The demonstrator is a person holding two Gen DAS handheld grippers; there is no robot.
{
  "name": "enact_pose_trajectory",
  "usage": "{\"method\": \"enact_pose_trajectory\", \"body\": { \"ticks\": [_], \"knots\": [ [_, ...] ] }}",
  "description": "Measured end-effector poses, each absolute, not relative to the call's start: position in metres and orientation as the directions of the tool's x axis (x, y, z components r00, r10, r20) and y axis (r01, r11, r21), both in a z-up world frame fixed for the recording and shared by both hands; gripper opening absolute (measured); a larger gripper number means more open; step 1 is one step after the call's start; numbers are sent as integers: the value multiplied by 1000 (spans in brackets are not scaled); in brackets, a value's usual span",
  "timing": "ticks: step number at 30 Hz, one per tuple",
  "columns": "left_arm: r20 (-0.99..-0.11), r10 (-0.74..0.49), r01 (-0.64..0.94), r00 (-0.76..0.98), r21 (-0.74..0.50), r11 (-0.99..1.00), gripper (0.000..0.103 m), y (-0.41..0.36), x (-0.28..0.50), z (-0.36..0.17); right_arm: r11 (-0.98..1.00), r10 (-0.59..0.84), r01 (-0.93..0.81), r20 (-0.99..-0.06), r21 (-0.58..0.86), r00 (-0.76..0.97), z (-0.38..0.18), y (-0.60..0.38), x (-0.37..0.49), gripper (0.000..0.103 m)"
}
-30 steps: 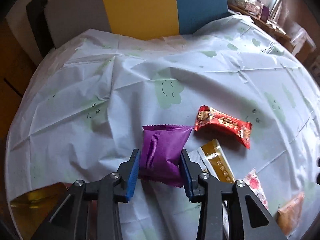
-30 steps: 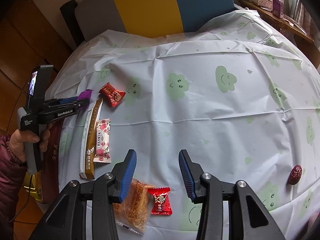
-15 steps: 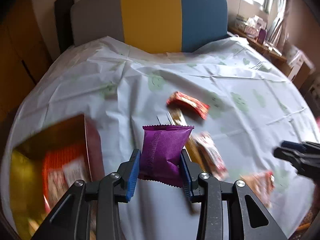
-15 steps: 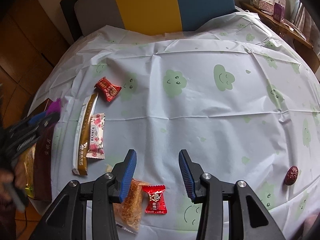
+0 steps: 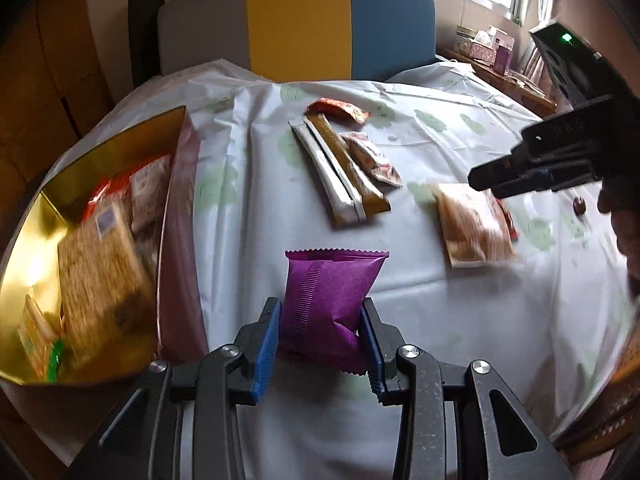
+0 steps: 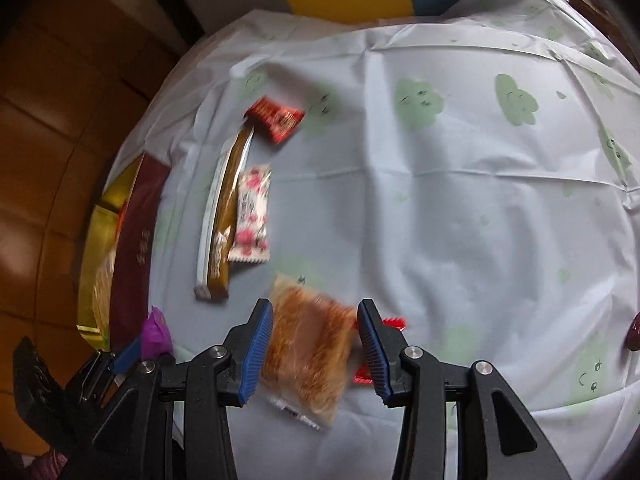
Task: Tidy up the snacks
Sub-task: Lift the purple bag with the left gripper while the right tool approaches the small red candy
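My left gripper [image 5: 320, 338] is shut on a purple snack packet [image 5: 326, 300] and holds it above the table, just right of the gold-lined snack box [image 5: 52, 184]. The box holds several snacks. My right gripper [image 6: 316, 346] is open, its jaws either side of a clear pack of brown crisp snack [image 6: 308, 348] lying on the cloth; it also shows in the left wrist view [image 5: 516, 178]. A small red candy [image 6: 394, 322] lies behind the right finger.
On the cloud-print tablecloth [image 6: 460, 208] lie a long brown bar [image 6: 226, 216], a pink floral packet [image 6: 250, 216], a red packet [image 6: 276, 118] and a dark date [image 6: 634, 334] at the right edge. A yellow and blue chair back [image 5: 320, 20] stands behind.
My left gripper has swung left with the purple packet to beside the box. My right gripper has moved down and left over the brown crisp pack, still open.
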State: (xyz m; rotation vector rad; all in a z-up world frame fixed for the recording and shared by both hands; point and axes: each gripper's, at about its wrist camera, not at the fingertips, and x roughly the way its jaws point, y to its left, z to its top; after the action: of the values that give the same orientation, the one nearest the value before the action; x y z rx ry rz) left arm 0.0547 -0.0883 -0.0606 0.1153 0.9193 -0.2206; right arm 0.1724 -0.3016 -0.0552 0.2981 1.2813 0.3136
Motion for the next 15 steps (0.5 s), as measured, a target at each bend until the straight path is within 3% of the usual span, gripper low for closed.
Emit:
{"method": "enact_pose_trajectory", "body": {
  "ticks": [9, 13, 15],
  "knots": [
    [-787, -134, 259, 602, 34, 965, 39, -91, 47, -68, 957, 284, -19, -919, 290, 275, -59, -309, 170, 44],
    [-787, -131, 261, 603, 40, 964, 40, -91, 46, -71, 971, 226, 16, -935, 240, 273, -60, -320, 170, 24],
    [-788, -138, 260, 600, 29, 965, 40, -90, 47, -71, 976, 210, -5, -941, 216, 266, -60, -318, 169, 24]
  ]
}}
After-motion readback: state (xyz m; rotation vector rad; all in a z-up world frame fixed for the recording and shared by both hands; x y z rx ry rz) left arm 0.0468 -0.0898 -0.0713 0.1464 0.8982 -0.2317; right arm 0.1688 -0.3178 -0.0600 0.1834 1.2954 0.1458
